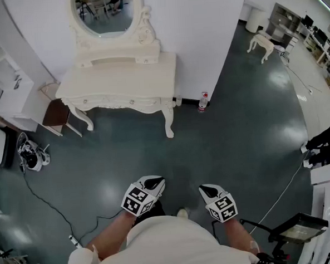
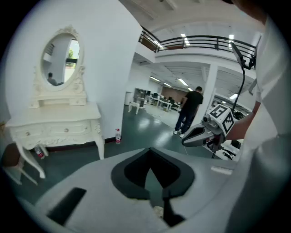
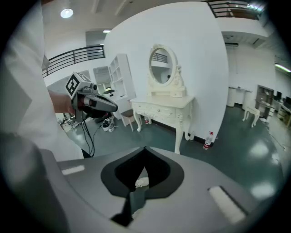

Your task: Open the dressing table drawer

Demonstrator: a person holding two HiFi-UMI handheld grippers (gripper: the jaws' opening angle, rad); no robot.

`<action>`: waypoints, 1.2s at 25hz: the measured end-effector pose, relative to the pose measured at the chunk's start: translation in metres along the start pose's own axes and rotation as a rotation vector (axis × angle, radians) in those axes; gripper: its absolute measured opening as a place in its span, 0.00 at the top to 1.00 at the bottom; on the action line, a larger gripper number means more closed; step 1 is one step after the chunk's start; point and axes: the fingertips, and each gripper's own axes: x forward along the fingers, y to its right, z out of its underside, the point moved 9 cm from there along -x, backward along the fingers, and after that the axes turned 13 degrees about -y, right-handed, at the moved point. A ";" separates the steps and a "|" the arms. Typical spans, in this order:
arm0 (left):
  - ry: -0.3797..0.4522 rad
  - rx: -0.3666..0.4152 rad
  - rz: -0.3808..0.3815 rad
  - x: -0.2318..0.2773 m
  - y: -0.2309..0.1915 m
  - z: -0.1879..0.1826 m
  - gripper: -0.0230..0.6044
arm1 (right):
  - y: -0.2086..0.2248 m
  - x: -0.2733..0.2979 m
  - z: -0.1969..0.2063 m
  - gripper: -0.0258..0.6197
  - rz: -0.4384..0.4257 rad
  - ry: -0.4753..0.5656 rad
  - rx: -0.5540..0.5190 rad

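Jaws closed, left gripper (image 1: 156, 183) and right gripper (image 1: 205, 189) tilt down toward dressing table (image 1: 122, 75).

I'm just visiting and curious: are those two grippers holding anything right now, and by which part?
Nothing is held. The left gripper and the right gripper are both shut and empty, well short of the dressing table.

Floor (image 1: 227, 147) open up to dressing table (image 1: 117, 81) front; stool (image 1: 57, 114) crowds L end, bottle (image 1: 203, 101) by R leg.
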 end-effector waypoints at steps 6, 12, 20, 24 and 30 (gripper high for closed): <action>0.035 -0.137 -0.128 -0.038 0.028 0.053 0.96 | -0.014 0.018 -0.001 0.96 -0.104 -0.037 -0.118; 0.098 -0.213 -0.226 -0.081 0.008 0.084 0.96 | -0.049 0.053 -0.058 0.96 -0.149 0.006 -0.216; 0.189 -0.239 -0.296 -0.161 -0.074 0.114 0.96 | -0.117 0.110 -0.158 0.88 -0.156 0.032 -0.286; 0.198 -0.263 -0.306 -0.203 -0.127 0.143 0.92 | -0.157 0.152 -0.199 0.88 -0.158 0.018 -0.280; 0.173 -0.284 -0.325 -0.248 -0.201 0.187 0.92 | -0.209 0.215 -0.258 0.94 -0.160 0.033 -0.266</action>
